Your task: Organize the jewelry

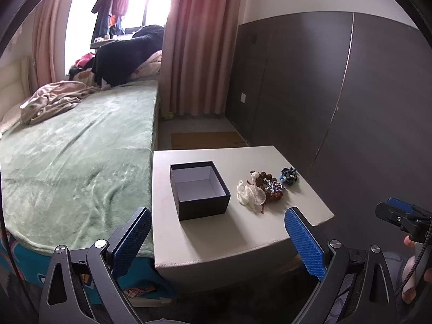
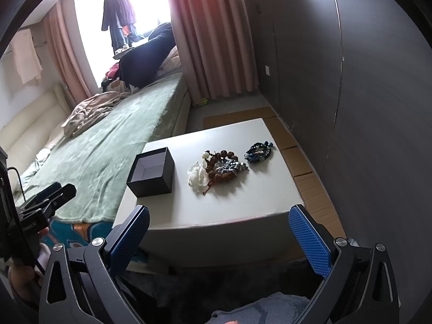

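Note:
An open, empty dark box [image 1: 198,189] [image 2: 151,172] with a white inside stands on a low white table [image 1: 216,237] [image 2: 243,205]. To its right lie a white bracelet [image 1: 249,194] [image 2: 198,176], a pile of brown and grey-blue beaded bracelets [image 1: 270,186] [image 2: 224,166], and a separate blue beaded bracelet [image 1: 288,176] [image 2: 258,152]. My left gripper [image 1: 218,235] is open and empty, near the table's front edge. My right gripper [image 2: 220,237] is open and empty, before the table's front edge. Each gripper shows at the edge of the other's view.
A bed with a green blanket [image 1: 75,156] [image 2: 108,140] runs along the table's left side. A dark panelled wall [image 1: 324,94] stands to the right. Cardboard sheets [image 2: 302,156] lie on the floor between table and wall. Pink curtains [image 1: 199,40] hang at the back.

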Available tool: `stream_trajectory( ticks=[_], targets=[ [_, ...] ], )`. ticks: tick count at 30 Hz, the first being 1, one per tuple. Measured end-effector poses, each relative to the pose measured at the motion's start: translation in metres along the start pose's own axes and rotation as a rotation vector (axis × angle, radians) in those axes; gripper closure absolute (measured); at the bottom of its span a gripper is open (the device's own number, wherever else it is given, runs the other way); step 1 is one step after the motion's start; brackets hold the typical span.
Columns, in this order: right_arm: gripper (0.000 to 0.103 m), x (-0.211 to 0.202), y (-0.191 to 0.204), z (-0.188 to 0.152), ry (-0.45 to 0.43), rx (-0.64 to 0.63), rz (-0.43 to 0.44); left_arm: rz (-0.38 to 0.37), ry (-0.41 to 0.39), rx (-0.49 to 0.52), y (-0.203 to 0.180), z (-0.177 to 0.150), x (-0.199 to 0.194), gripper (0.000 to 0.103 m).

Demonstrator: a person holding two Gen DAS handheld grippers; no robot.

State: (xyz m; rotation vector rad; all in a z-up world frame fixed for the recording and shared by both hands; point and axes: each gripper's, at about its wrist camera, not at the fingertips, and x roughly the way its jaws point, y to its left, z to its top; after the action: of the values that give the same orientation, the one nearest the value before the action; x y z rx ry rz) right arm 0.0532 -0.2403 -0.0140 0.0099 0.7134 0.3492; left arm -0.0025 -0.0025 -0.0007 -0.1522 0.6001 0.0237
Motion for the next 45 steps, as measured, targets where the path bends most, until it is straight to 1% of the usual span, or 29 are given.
stream_trajectory(
  ticks=[6, 13, 25, 26, 45],
  targets=[
    [0.0, -0.0004, -0.0004, 0.0002, 0.0, -0.005, -0.005, 0.0, -0.004, 0.003, -0.0041, -0.0007, 0.0004, 0.004],
    [0.0, 0.0019, -0.0002, 0.0004, -0.002, -0.003, -0.004, -0.003, -0.007, 0.0, 0.0001, -0.0009, -0.001, 0.004],
    [0.0, 0.0013, 0.0, -0.0001, -0.002, -0.002, -0.004, -0.005, -0.006, 0.0, -0.0073, -0.003, 0.0011, 0.004],
    [0.0, 0.0013, 0.0001, -0.0001, -0.002, -0.002, -0.004, -0.003, -0.005, 0.002, 0.0003, -0.0007, -0.0011, 0.004],
    [0.0, 0.003, -0.0001, 0.0001, 0.0, -0.003, -0.007, -0.004, -0.006, 0.002, 0.0012, 0.0001, -0.001, 0.004]
  ],
)
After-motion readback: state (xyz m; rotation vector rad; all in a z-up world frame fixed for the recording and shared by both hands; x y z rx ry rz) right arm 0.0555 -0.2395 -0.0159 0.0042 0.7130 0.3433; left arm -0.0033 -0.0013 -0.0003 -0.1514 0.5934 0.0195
